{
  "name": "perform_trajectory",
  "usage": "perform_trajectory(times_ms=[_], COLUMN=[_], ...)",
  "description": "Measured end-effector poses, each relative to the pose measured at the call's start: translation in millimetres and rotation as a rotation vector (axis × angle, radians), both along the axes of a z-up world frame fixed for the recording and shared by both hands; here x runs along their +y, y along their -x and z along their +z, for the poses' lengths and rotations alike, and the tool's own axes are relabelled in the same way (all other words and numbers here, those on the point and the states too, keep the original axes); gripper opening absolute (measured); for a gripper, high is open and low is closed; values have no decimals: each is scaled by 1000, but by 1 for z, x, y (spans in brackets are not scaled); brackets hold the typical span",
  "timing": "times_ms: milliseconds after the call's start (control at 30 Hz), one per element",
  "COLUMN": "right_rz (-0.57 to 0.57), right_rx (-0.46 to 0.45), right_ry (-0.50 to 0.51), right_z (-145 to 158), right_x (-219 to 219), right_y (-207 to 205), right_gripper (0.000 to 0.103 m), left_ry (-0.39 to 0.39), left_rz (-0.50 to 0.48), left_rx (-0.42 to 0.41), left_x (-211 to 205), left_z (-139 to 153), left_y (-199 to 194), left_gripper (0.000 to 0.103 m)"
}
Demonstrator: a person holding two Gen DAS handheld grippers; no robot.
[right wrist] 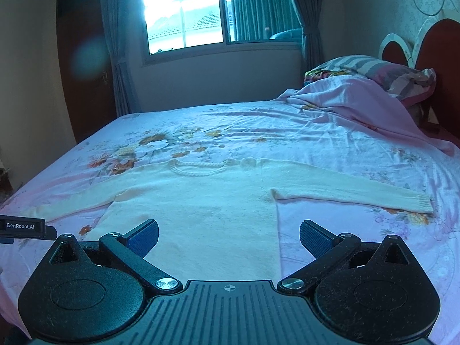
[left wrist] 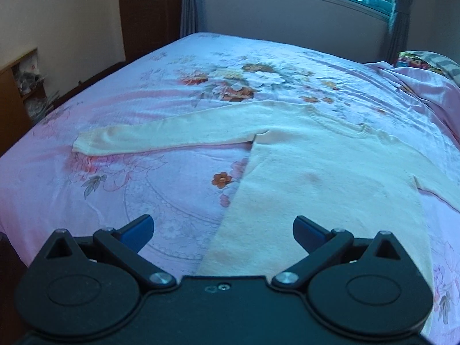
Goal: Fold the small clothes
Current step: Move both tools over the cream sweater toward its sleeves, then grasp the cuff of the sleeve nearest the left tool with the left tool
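Presently we find a cream knit sweater (right wrist: 201, 201) spread flat and face up on the bed (right wrist: 330, 138), neckline toward the far side and hem toward us, both sleeves stretched straight out to either side. From the right wrist view, our right gripper (right wrist: 229, 237) hangs above the sweater's lower right edge, its jaws standing wide with nothing between them; the left blue pad (right wrist: 145, 237) sits over the knit body, the right one over bare sheet beside the hem. The right sleeve (right wrist: 353, 197) runs out to a ribbed cuff near the edge of the frame. At the far left of that view a dark bar marked GenRobot.AI pokes in, part of the other tool. From the left wrist view, our left gripper (left wrist: 223, 234) is poised over the sweater's lower left edge, jaws likewise wide and holding nothing; the left pad is over the sheet, the right pad (left wrist: 306, 235) over the knit. The left sleeve (left wrist: 161, 136) lies straight across the floral bedsheet (left wrist: 129, 178). A faint darker mark shows on the sweater's front, mid body; we cannot tell what it is. Bedding is pink with a flower cluster printed just beyond the neckline. A rumpled pink blanket (right wrist: 359, 106) and a striped pillow (right wrist: 373, 69) are heaped at the headboard end, well apart from the sweater. A window (right wrist: 184, 14) with curtains sits beyond the bed.
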State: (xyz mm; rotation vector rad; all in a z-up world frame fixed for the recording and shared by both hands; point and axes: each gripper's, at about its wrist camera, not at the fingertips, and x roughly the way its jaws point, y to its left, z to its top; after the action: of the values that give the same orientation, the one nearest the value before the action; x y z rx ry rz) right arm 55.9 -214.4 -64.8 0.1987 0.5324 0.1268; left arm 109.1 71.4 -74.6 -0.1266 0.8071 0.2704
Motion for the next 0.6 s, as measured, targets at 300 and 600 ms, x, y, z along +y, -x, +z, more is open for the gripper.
perform_trajectory(times_ms=[300, 600], right_rz=[42, 77], right_rx=[41, 66], right_ry=[25, 47], right_z=[-9, -19], right_x=[29, 57], right_y=[-36, -73], right_gripper=[103, 103], left_ry=[63, 162], left_rz=[125, 279], left_rx=[42, 82], left_x=[61, 135], left_z=[-15, -35], left_y=[-28, -57], left_gripper=[100, 93])
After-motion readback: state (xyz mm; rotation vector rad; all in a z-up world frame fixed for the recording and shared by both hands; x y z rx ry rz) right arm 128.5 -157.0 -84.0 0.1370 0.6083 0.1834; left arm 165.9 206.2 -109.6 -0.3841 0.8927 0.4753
